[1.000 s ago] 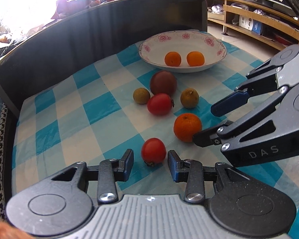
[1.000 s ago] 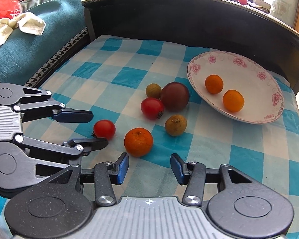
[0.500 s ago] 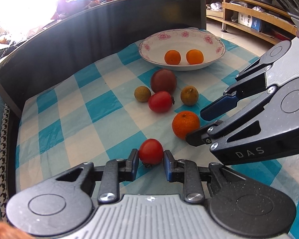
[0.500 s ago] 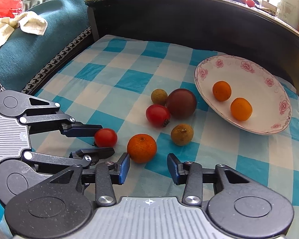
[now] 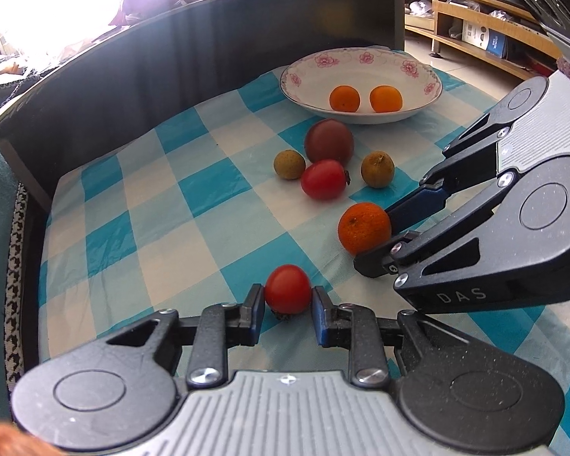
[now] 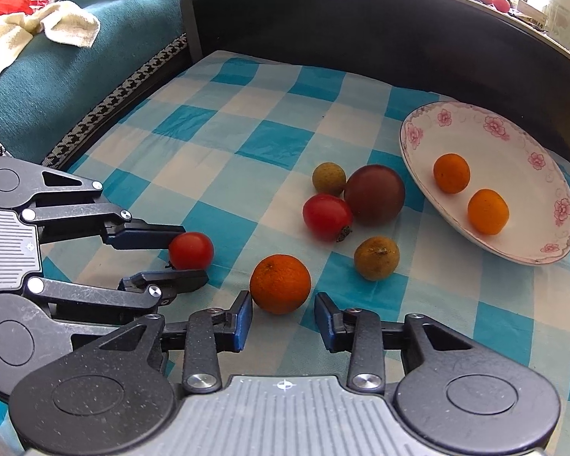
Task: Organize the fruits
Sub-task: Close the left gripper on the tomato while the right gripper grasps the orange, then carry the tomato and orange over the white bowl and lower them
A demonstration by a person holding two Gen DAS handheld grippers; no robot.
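Over on the left, the left gripper (image 5: 288,313) has its blue fingers (image 5: 255,313) pressed in on either side of the small red tomato (image 5: 287,288), which sits on the blue-and-white checked cloth (image 5: 163,235) covering the tabletop. From the right wrist view the same tomato (image 6: 191,250) shows between the two fingers of the left gripper (image 6: 190,252), pinched tight.

Moving right, the right gripper (image 6: 283,321) is spread wide, and the orange (image 6: 280,283) sits right at the mouth of the gap; a sliver of cloth shows on both sides, so nothing is gripped. In the left wrist view that orange (image 5: 364,228) lies at about 1 o'clock from the tomato, with the right gripper (image 5: 378,237) straddling it.

Further on at 12 o'clock from the orange there's a cluster: a second red tomato (image 6: 326,216) touching a dark purple fruit (image 6: 374,194), a small greenish-brown fruit (image 6: 328,178) just beside them at 11 o'clock, and another brownish one (image 6: 376,258) apart at 5 o'clock.

Far right, the white floral plate (image 6: 528,136) holds two little oranges (image 6: 451,173), well apart from the grippers, close to the dark curved back wall (image 6: 361,30).
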